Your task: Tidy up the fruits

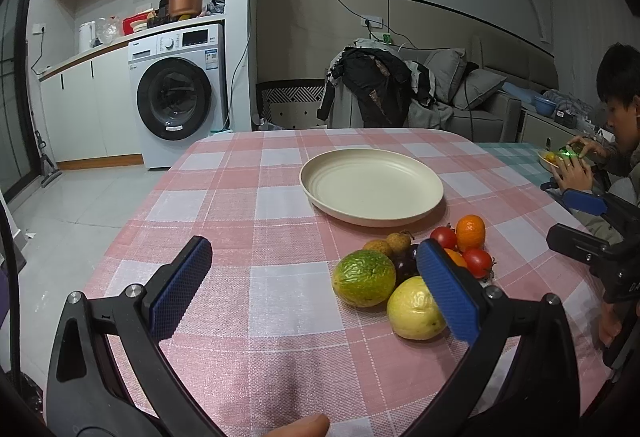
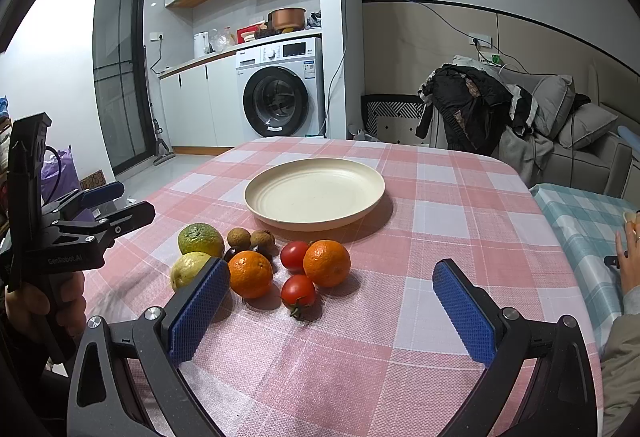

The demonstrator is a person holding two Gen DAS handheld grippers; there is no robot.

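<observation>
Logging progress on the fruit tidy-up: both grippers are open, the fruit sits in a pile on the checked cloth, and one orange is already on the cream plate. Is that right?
Not quite: the cream plate holds nothing. Both oranges sit in the pile on the cloth, as the right wrist view shows. The rest stands.

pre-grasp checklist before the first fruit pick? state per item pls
1. Right gripper open, nothing between the fingers: ok.
2. Left gripper open, nothing held: ok.
3. Plate bare and upright on the tablecloth, ready to receive fruit: ok.
4. Nearest tomato has free space on its near side: ok. It sits close against the right orange behind it, so a clean single-fruit grasp: cannot tell.
5. Left orange sits next to the right gripper's left finger: not ok for a blind close.
6. Fruits packed in one cluster, with the yellow fruit partly behind the left gripper's right finger: not ok, risk of nudging neighbours.
</observation>
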